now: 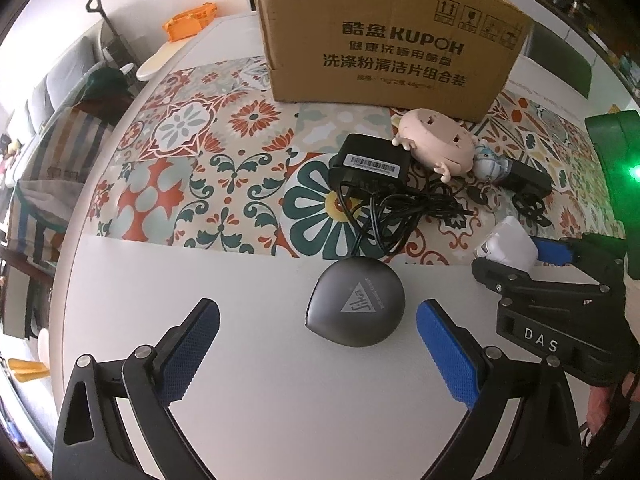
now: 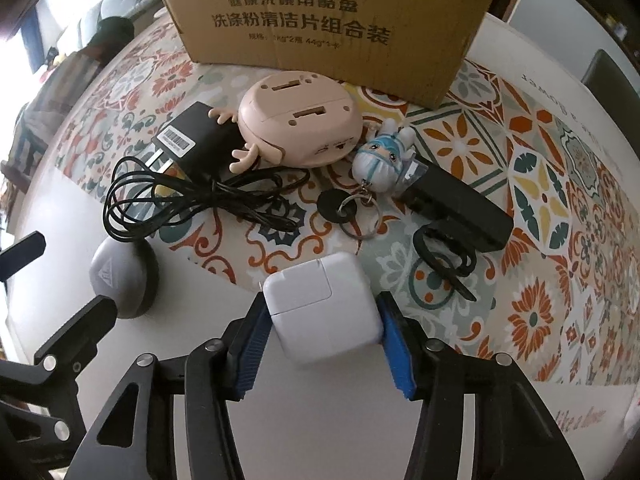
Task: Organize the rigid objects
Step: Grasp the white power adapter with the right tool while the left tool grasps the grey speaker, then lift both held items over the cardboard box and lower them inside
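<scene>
White table (image 1: 240,420), patterned mat (image 1: 200,152)

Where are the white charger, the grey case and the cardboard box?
white charger (image 2: 324,312), right wrist view, middle of its top face
grey case (image 1: 356,304), left wrist view, on its triangle logo
cardboard box (image 1: 392,40), left wrist view, printed front wall

Both wrist views are bright with soft daylight; I see no hard shadows. The grey pebble-shaped case (image 1: 355,307) casts only a faint, diffuse shadow on the white table (image 1: 248,360). Strong fisheye bending on both feeds: the cardboard box (image 1: 384,36) bows outward, and dark vignette fills the corners. Room details at the rims are smeared and soft. A green indicator light (image 1: 634,174) flares at the left view's right edge. The box print reads slightly blurred in the right view.
</scene>
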`<state>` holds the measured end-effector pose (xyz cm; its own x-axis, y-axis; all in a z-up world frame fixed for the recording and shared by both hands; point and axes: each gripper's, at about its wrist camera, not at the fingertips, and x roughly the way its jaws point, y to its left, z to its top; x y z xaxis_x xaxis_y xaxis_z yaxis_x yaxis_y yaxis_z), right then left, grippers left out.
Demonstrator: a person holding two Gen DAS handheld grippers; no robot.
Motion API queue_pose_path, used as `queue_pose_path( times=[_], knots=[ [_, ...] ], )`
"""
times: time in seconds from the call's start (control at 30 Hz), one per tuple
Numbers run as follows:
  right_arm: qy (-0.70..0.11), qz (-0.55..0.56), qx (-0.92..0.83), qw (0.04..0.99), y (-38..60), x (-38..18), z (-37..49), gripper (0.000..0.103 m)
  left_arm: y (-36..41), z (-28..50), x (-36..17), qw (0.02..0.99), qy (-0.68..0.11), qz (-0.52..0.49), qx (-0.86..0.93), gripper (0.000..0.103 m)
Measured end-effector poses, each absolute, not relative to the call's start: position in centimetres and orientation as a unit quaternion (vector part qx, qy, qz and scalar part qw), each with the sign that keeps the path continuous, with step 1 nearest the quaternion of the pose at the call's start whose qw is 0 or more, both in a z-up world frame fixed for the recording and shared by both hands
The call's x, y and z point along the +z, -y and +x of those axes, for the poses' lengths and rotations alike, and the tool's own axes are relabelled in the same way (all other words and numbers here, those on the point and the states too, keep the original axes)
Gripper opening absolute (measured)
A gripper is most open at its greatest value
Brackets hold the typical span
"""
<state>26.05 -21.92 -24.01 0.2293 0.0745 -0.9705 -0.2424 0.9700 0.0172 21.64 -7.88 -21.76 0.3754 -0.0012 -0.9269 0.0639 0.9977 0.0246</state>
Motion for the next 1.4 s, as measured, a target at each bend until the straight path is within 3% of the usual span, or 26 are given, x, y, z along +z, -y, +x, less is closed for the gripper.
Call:
queue_pose_path(
  times=[0.3, 0.8, 1.07, 1.4],
  knots=[
    [-0.612, -0.018, 0.077, 0.787, 23.4, -21.7, 23.4, 0.052, 7.8, 21.2, -21.7, 0.836, -0.543, 0.044, -0.063, 0.100],
    [-0.620, 0.048, 0.029, 0.783, 24.9, -21.4, 19.3, 0.052, 8.8, 22.5, -24.5, 0.824, -0.551, 0.065, -0.118, 0.079],
    [-0.617, 0.052, 0.022, 0.785, 24.2, -21.3, 19.4, 0.052, 8.9, 22.6, -25.1, 0.819, -0.553, 0.066, -0.137, 0.055],
    [-0.615, 0.051, 0.022, 0.786, 22.8, -21.1, 19.5, 0.052, 8.2, 22.1, -24.0, 0.819, -0.552, 0.057, -0.146, 0.055]
  ],
)
